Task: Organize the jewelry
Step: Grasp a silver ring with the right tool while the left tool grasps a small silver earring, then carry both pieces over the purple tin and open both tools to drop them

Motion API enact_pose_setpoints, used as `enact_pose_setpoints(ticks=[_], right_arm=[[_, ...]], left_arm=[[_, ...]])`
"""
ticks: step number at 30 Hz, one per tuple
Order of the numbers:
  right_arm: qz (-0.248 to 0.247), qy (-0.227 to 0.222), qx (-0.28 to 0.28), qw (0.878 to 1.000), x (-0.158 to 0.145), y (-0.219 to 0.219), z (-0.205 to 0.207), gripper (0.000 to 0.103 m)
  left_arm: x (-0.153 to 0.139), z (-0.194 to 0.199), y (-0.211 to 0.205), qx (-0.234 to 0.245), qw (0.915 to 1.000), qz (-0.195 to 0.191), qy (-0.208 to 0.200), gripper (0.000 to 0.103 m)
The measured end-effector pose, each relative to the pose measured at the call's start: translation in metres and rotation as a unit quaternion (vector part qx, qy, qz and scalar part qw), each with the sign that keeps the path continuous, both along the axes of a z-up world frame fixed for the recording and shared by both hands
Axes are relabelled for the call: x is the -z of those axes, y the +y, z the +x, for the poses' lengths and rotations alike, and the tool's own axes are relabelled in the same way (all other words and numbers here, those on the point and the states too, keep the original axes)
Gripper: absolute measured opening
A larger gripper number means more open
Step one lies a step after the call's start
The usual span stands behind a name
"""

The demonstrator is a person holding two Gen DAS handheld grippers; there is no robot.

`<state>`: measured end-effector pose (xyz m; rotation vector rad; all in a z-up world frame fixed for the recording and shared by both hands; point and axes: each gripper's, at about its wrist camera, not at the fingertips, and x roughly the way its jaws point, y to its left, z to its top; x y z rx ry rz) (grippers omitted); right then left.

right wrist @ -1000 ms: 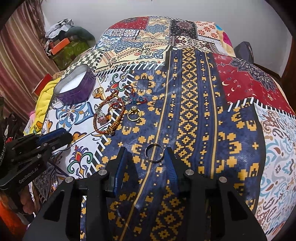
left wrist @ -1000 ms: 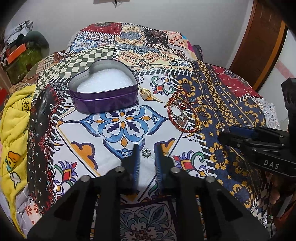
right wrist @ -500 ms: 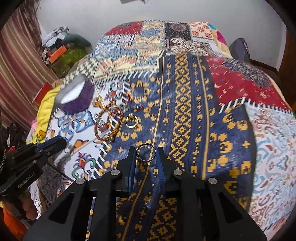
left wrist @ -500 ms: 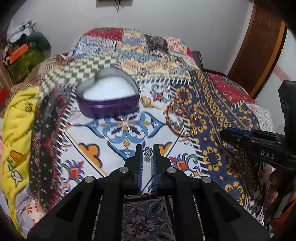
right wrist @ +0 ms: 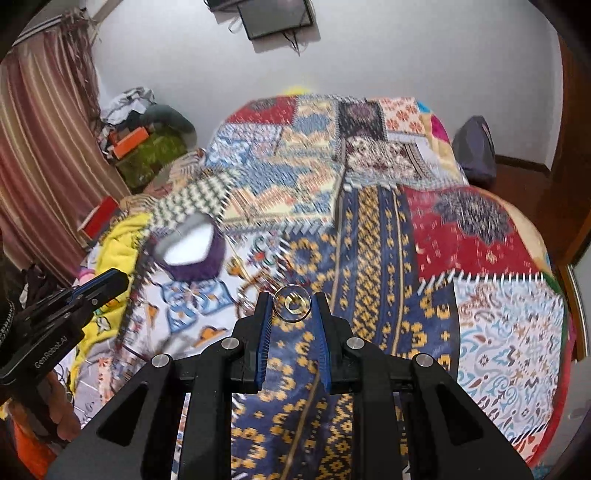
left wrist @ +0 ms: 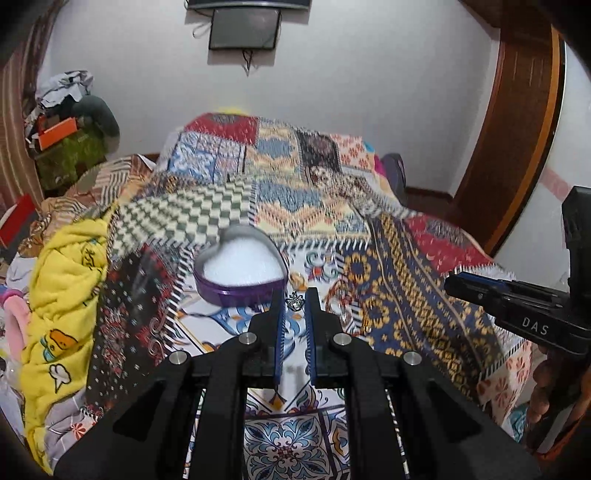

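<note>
My left gripper (left wrist: 294,293) is shut on a small silver flower-shaped charm (left wrist: 294,302), held in the air above the patchwork bedspread (left wrist: 406,295). Just beyond it stands a purple heart-shaped tin (left wrist: 240,275) with white padding, lid off. My right gripper (right wrist: 291,295) is shut on a plain silver ring (right wrist: 292,304), which is also off the cloth. Red bead bracelets (left wrist: 341,295) and a gold ring (left wrist: 299,280) lie to the right of the tin. From the right wrist the tin (right wrist: 192,254) appears blurred at the left, and the left gripper (right wrist: 110,282) shows near it.
A yellow blanket (left wrist: 62,295) is bunched at the bed's left edge. Clutter and a green bag (left wrist: 70,155) sit in the far left corner by a striped curtain (right wrist: 40,166). A wooden door (left wrist: 517,147) is on the right, and a dark screen (left wrist: 243,29) hangs on the wall.
Both grippers closed on their pieces, the left on the charm and the right on the ring, then rose off the bedspread. Both views now tilt up toward the wall.
</note>
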<state>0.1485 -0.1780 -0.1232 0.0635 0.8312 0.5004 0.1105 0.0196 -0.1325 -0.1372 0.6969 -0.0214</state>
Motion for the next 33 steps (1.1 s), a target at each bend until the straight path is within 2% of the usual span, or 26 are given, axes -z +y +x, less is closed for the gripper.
enact_pose_setpoints(ticks=[10,19,26,33], right_arm=[[0.019,-0.042,-0.033,0.998,-0.03,0.035,-0.003,0.02],[0.024,-0.059,-0.073,0.995,-0.038,0.072,0.006,0.02],[0.018,-0.051,-0.099,0.994,-0.027,0.103,0.023,0.02],[-0.006,-0.042,-0.116,0.992,-0.009,0.127,0.043,0.02]], left_arm=[[-0.024,-0.007,0.017,-0.023,0.999,0.004,-0.038,0.009],[-0.029,0.002,0.042,-0.049,0.9972,0.01,-0.055,0.009],[-0.019,0.02,0.059,-0.064,0.9966,0.014,-0.051,0.009],[0.006,0.047,0.07,-0.062,0.9978,0.004,-0.022,0.009]])
